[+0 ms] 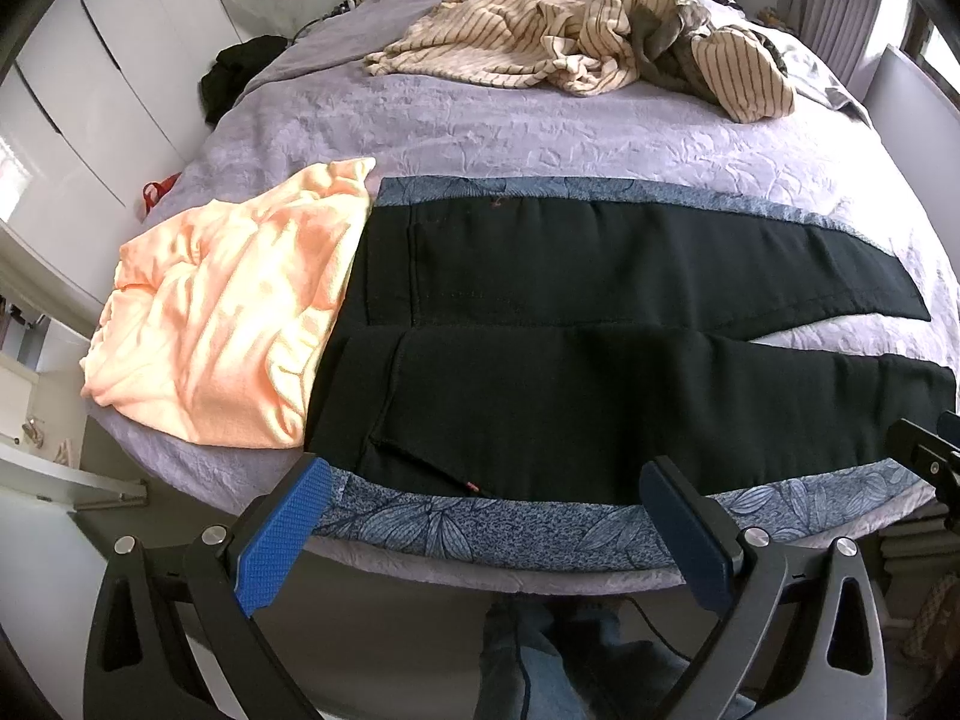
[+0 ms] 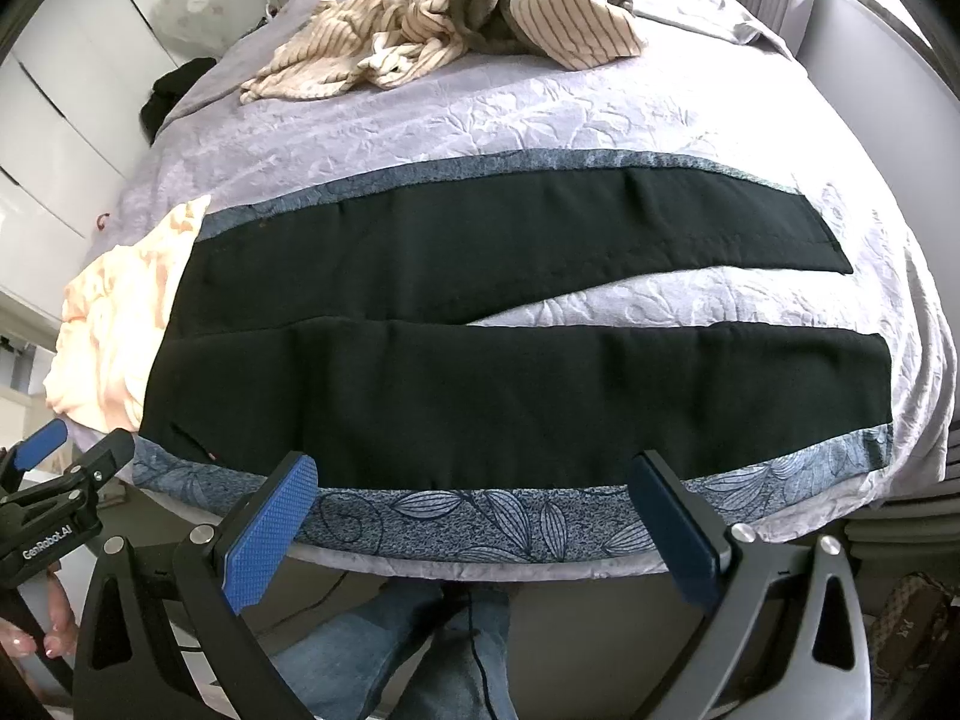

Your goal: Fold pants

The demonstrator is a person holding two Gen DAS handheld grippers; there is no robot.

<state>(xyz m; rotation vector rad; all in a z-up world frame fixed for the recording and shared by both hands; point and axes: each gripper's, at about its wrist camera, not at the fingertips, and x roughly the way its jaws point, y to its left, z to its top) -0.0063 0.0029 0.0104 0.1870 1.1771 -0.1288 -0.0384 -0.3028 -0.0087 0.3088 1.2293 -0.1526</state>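
Black pants (image 1: 570, 324) (image 2: 480, 324) lie flat on a blue leaf-print cloth (image 1: 480, 531) (image 2: 480, 516) across the near end of the bed, waist to the left and both legs stretched right with a gap between the cuffs. My left gripper (image 1: 486, 525) hovers open over the near bed edge by the waist end, nothing between its blue pads (image 1: 282, 531). My right gripper (image 2: 474, 519) hangs open further right over the near leg's edge, also holding nothing. The left gripper (image 2: 60, 468) shows at the left edge of the right wrist view.
A crumpled peach garment (image 1: 222, 312) (image 2: 114, 324) lies touching the waist end. Striped beige clothes (image 1: 576, 42) (image 2: 432, 30) are heaped at the far side of the lilac bedspread (image 1: 510, 126). White wardrobes (image 1: 72, 120) stand left. A person's jeans-clad legs (image 2: 420, 648) stand below the bed edge.
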